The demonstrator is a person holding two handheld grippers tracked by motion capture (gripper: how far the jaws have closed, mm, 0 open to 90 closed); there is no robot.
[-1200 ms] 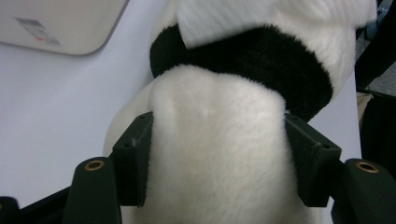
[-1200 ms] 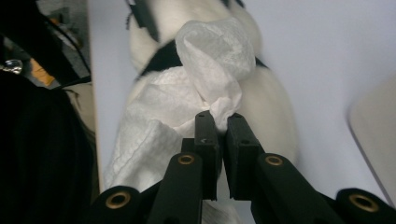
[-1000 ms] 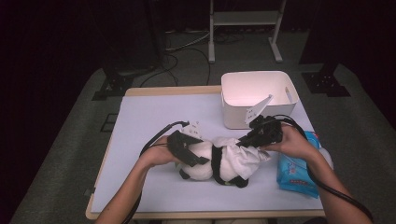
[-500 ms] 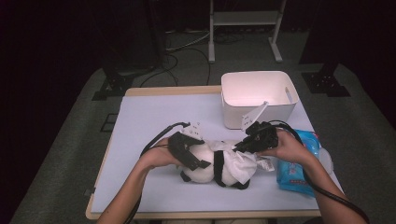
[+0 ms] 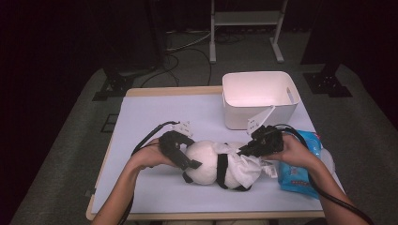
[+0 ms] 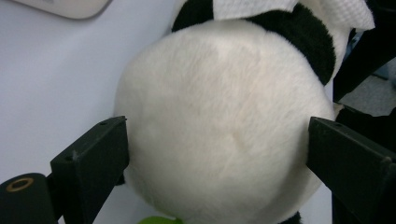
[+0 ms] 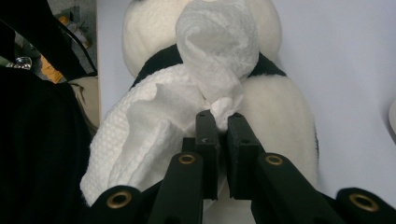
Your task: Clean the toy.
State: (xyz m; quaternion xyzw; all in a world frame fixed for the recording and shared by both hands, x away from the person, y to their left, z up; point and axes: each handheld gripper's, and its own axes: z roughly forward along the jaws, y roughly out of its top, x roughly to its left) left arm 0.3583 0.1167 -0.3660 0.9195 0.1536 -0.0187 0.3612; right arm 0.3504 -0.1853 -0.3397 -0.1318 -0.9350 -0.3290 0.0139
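My left gripper (image 5: 187, 165) sits at the left end of the plush panda (image 5: 213, 164), which lies on its side near the middle of the pale table (image 5: 141, 122), a little toward my edge of it. The jaws have just been opening and now stand spread wide, one on each side of the panda's round white head; in the left gripper view the head (image 6: 219, 126) bulges between the two black jaws, and I cannot tell whether the pads still touch the fur or stand just clear of it. A black band of the panda's fur crosses behind the head, with white cloth lying over it.

Further right, a white wipe (image 5: 246, 166) is draped over the panda's body. My right gripper (image 5: 245, 151) comes in from the right end of the toy with its jaws pressed together on a twisted bit of that wipe; in the right gripper view the wipe (image 7: 217, 56) rises from the jaw tips as a bunched knot, and the rest of it spreads down over the black and white fur.

Behind my right hand stands a white bin (image 5: 259, 98), well apart from the panda. At the far right, just beside my right wrist, lies a blue pack of wipes (image 5: 300, 171)
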